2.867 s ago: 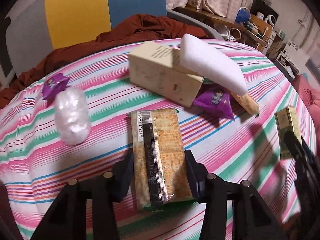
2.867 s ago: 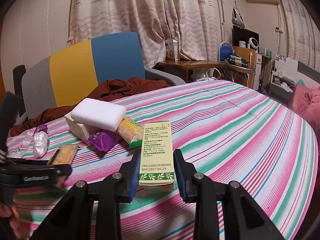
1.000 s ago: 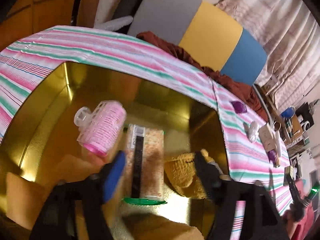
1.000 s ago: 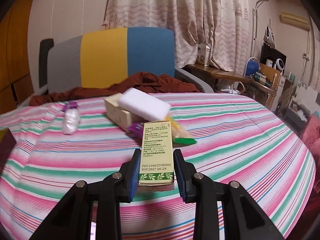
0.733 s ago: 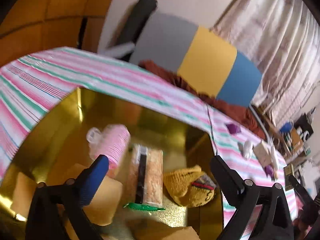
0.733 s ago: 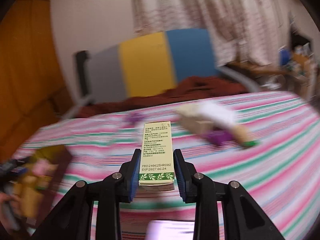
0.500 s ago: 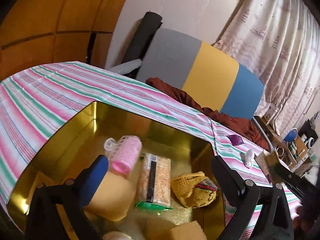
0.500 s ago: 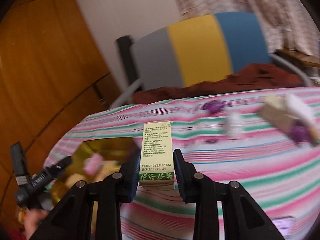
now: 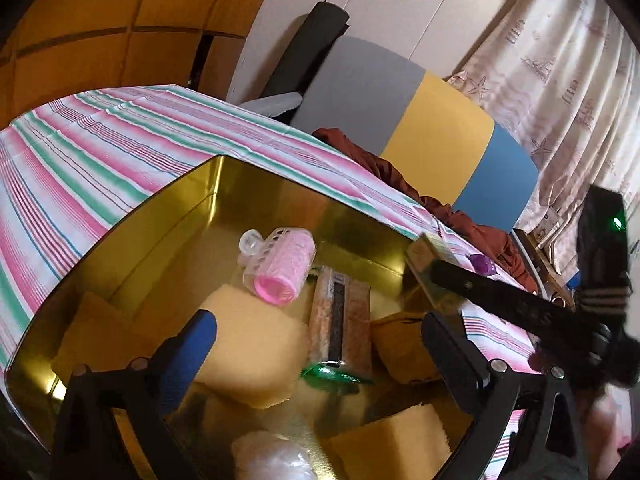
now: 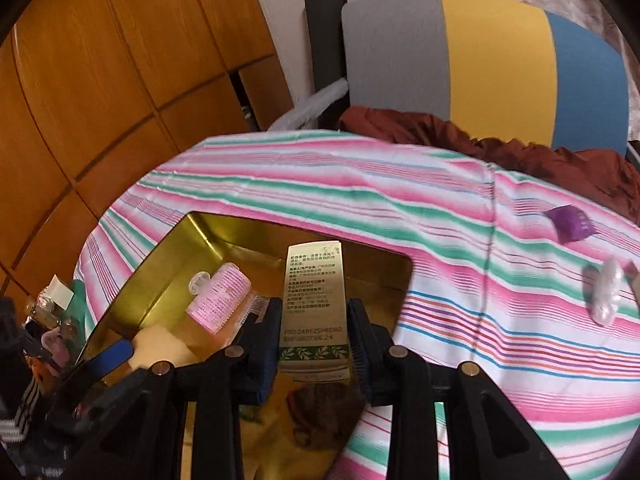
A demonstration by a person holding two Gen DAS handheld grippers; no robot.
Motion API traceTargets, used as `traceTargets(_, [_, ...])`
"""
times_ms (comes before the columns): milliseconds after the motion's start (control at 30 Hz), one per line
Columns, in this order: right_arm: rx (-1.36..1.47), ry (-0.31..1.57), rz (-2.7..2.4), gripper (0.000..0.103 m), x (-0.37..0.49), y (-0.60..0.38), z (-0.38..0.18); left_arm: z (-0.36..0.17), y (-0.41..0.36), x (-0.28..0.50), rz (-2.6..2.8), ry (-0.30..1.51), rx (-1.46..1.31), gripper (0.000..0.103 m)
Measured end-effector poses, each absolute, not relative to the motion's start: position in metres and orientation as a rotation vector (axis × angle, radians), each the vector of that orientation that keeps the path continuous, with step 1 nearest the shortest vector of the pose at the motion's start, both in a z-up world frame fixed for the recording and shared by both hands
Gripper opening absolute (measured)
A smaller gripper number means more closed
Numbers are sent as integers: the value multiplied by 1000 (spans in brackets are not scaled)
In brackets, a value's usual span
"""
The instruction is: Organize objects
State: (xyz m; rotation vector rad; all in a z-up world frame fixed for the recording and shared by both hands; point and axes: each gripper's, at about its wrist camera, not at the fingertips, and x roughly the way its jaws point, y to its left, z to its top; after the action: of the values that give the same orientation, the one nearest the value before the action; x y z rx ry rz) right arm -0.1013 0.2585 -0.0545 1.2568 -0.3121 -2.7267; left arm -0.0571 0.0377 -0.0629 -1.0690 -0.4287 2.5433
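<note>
In the left wrist view, the gold tin fills the lower left and centre of the frame on the striped tablecloth. The left gripper hangs over it with its jaws spread as wide as they go and nothing between them. Under it, from left to right, lie a yellow sponge, a pink hair roller above it, the cracker packet lying lengthwise away from the camera, and a yellow knitted pouch. At centre right the right gripper reaches in from the right edge, carrying the green-and-cream box over the tin's right wall. In the right wrist view, the tin sits lower left, and the box stands clamped between the closed jaws at frame centre, its long axis running up the frame along the fingers. Its far end overlaps the tin's interior just right of the roller, so the free floor lies ahead of and below the box. The right hand is the one placed to drop it; my guess is that tipping it lower and letting go would do. To the right, a purple wrapper and a clear packet wait on the cloth, well apart from the tin.
</note>
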Motion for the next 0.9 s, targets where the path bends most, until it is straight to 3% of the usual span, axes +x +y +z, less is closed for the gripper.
traceTargets(100, [1291, -272, -2741, 35, -108, 254, -61, -63, 40, -56, 2538, -413, -1066, 103])
traceTargets(167, [1308, -241, -2772, 46, -111, 254, -61, -64, 41, -56, 2539, -403, -1070, 103])
traceTargets(400, [1249, -383, -2780, 47, -82, 279, -52, -65, 44, -54, 2547, -387, -1072, 103])
traceTargets(700, [1243, -354, -2891, 47, -18, 337, -34, -66, 47, -52, 2572, -362, -1079, 103])
traceTargets(900, [1327, -451, -3005, 47, 30, 410, -44, -65, 60, -48, 2574, -314, -1090, 103])
